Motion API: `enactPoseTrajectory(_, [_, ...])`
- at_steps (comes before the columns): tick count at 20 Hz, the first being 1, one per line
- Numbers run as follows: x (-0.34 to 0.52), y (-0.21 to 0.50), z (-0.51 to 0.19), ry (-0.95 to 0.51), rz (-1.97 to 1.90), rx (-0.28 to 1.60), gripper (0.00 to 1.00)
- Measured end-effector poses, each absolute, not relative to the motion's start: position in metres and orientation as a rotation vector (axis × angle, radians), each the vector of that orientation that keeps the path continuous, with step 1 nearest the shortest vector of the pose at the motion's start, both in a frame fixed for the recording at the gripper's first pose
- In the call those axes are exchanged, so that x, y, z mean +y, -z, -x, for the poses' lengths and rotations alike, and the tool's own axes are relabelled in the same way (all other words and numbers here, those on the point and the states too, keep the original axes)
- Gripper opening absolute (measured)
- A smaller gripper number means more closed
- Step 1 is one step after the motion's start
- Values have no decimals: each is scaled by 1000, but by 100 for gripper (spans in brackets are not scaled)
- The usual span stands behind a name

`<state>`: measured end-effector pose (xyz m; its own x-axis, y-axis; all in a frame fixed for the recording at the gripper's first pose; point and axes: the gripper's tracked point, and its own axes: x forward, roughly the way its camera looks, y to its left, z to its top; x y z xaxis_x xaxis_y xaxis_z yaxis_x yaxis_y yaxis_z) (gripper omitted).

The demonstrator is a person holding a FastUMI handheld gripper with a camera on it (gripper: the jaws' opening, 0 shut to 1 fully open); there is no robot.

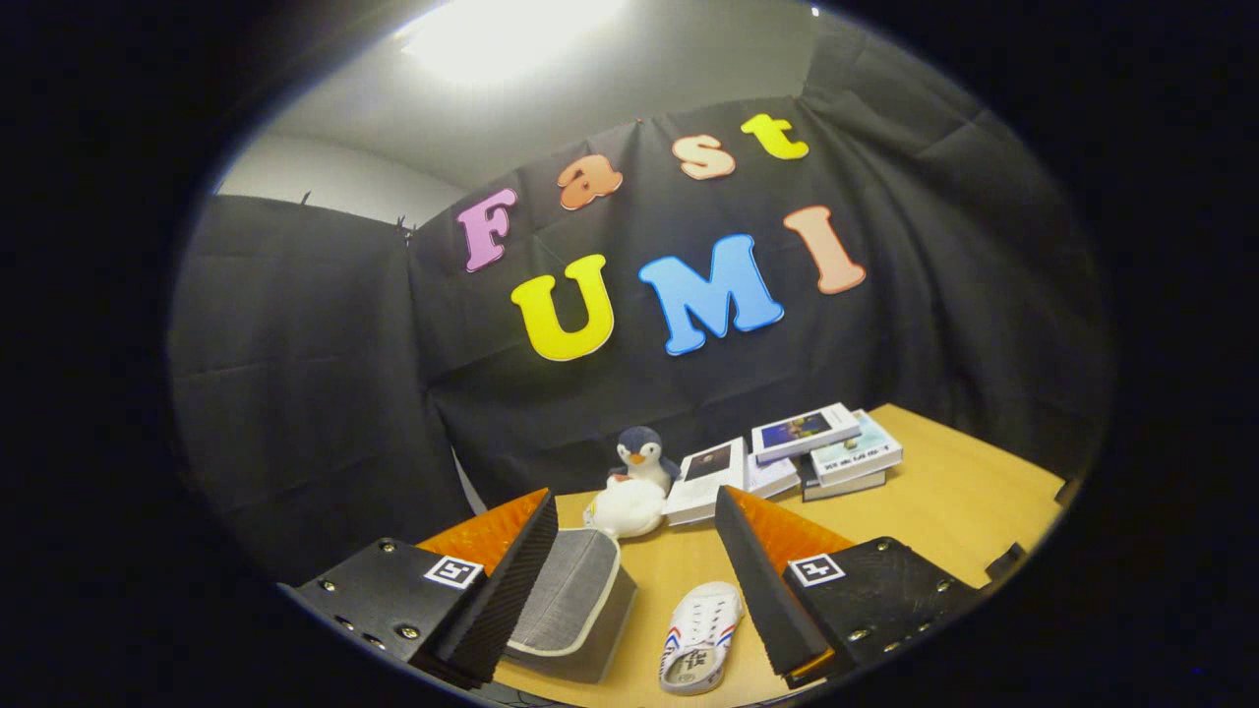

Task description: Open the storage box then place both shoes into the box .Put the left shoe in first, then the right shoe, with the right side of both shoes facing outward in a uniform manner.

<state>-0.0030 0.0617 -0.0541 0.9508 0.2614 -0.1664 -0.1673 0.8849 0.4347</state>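
Gripper [629,580] hovering above the worktop [944,501], fingers spread wide, gripping nothing. Grey storage box [570,610] sitting closed just beside the left finger, at 9 o'clock of the gap. Book stack [816,447] lying beyond at 1 o'clock. White shoe [700,636] lying between the fingers, touching neither. Penguin plush [641,457] sitting at 12 o'clock.

A wooden table [964,492] carries a grey storage box [575,605] with its lid shut, a white shoe [700,637] just beside it, a white plush [625,508] with a toy penguin [644,455] behind, and a loose pile of books [797,454] further back
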Motion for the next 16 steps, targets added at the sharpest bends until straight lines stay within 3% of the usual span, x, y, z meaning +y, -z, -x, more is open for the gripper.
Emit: enactPoseTrajectory(16, [140,146,18,-396,-1019,622,97])
